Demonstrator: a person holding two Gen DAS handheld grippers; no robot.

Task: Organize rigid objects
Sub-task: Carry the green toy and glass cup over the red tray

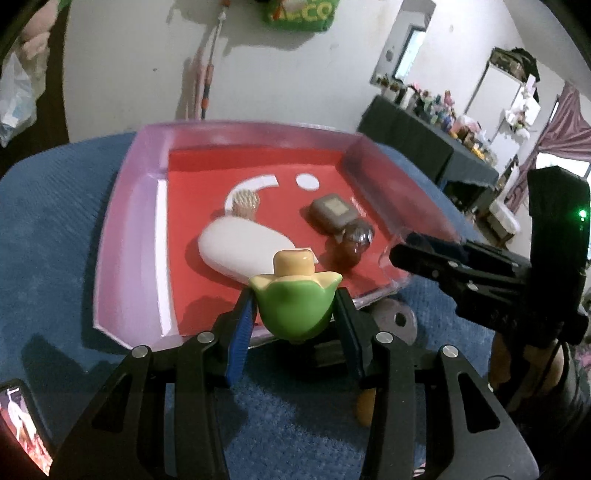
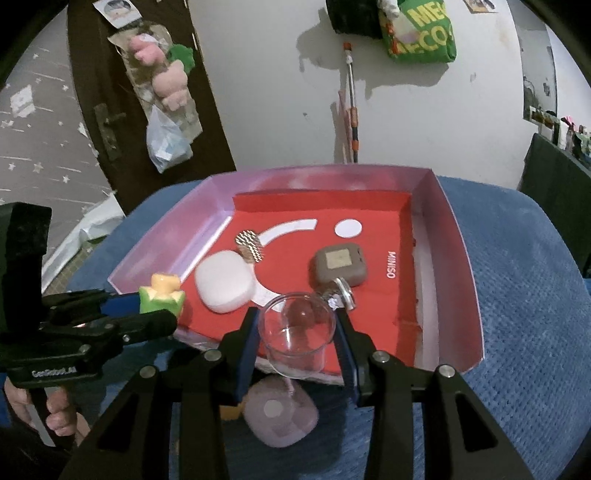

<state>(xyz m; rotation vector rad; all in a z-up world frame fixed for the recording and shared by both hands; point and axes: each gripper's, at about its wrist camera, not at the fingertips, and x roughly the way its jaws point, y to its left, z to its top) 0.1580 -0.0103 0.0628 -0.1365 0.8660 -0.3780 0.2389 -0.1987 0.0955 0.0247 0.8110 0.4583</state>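
Left wrist view: your left gripper (image 1: pixel 293 314) clamps a green and cream toy piece (image 1: pixel 291 301) between its blue-padded fingers (image 1: pixel 240 332), holding it over the near edge of the pink tray (image 1: pixel 125 236). Right wrist view: your right gripper (image 2: pixel 297 332) is closed on the bowl of a clear stemmed glass (image 2: pixel 295 332), whose pale foot (image 2: pixel 280 413) hangs below over the blue fabric (image 2: pixel 524 332), at the tray's near rim.

Inside the tray, on its red liner (image 2: pixel 369 221), a white oval case (image 2: pixel 225 282) lies closest to the near rim, just beyond the toy piece. To the right of it sits a brown square case (image 2: pixel 340 266) with a metal ring clip (image 2: pixel 343 293) at its near corner. Behind the white case, touching it or nearly so, rests a small bristled brush head (image 2: pixel 249 243); which of the two cannot be told. A white arc and dot are printed on the liner, toward the tray's far wall.

Beyond the tray, a green bag (image 2: pixel 421 33) hangs on the white wall, and pink plush toys (image 2: pixel 166 74) hang on a dark door to the tray's far left.
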